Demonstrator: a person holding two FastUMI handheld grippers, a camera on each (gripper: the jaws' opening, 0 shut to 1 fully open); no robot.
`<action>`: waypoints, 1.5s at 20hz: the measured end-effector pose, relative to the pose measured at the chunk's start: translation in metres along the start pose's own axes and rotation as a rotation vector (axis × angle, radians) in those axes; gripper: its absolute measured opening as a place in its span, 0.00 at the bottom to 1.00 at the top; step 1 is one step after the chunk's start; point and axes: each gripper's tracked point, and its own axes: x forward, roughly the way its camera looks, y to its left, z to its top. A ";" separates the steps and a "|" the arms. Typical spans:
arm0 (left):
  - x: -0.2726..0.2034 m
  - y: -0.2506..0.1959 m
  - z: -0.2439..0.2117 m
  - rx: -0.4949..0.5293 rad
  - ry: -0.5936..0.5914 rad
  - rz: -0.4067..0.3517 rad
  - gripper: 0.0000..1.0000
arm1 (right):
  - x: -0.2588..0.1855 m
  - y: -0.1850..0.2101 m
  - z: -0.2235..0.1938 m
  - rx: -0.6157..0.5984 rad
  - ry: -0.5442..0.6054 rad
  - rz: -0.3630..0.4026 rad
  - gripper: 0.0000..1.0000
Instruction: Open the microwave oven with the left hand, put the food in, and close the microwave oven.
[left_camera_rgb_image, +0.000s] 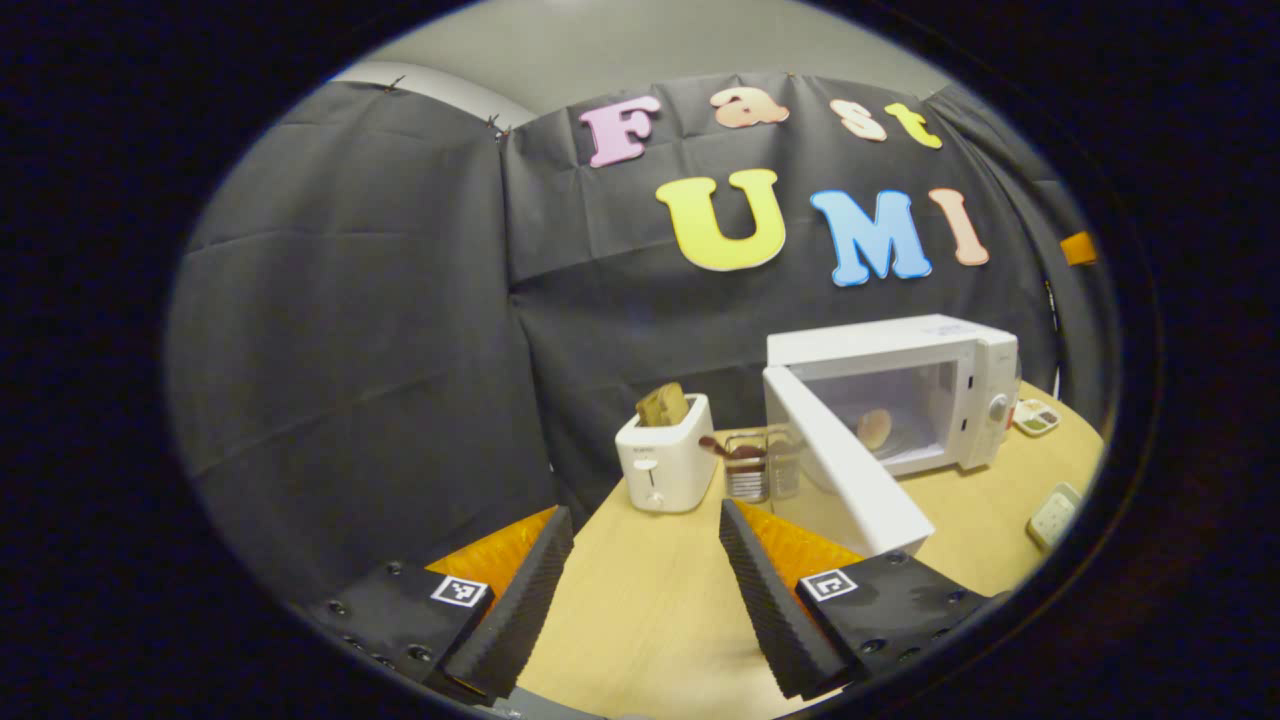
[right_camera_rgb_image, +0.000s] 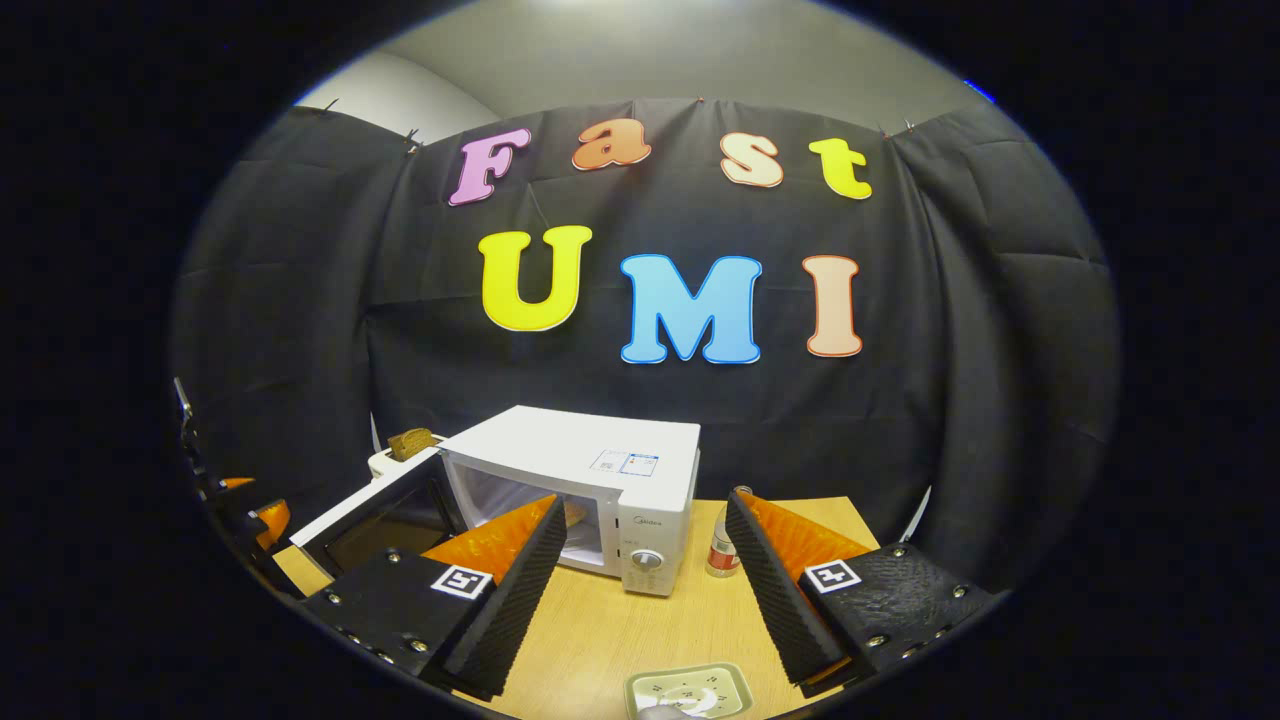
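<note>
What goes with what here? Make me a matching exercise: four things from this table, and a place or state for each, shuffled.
Things:
1. microwave door
2. toaster
3. round food
4. small tray

Place or state:
a. inside the microwave
b. swung open
c. on the table near the right tongs
d. bread slice sticking out of its top

Pairs: 1-b, 2-d, 3-a, 4-c

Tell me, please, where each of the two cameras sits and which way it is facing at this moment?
Left gripper view: rides the left gripper, facing the open door of the microwave, food inside, toaster to its left; own fingers apart below.
Right gripper view: rides the right gripper, facing the microwave's control side; own fingers apart below.
Shared: microwave, open door, toaster, wooden table.
</note>
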 end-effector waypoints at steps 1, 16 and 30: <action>0.001 -0.004 -0.013 0.001 0.029 0.000 0.98 | 0.000 0.003 0.000 -0.002 0.006 0.006 0.98; -0.009 -0.125 -0.039 0.075 0.059 -0.221 0.94 | -0.020 -0.015 -0.028 0.052 0.078 -0.039 0.98; 0.003 -0.321 0.004 0.144 0.003 -0.495 0.96 | -0.049 -0.104 -0.061 0.102 0.155 -0.164 0.98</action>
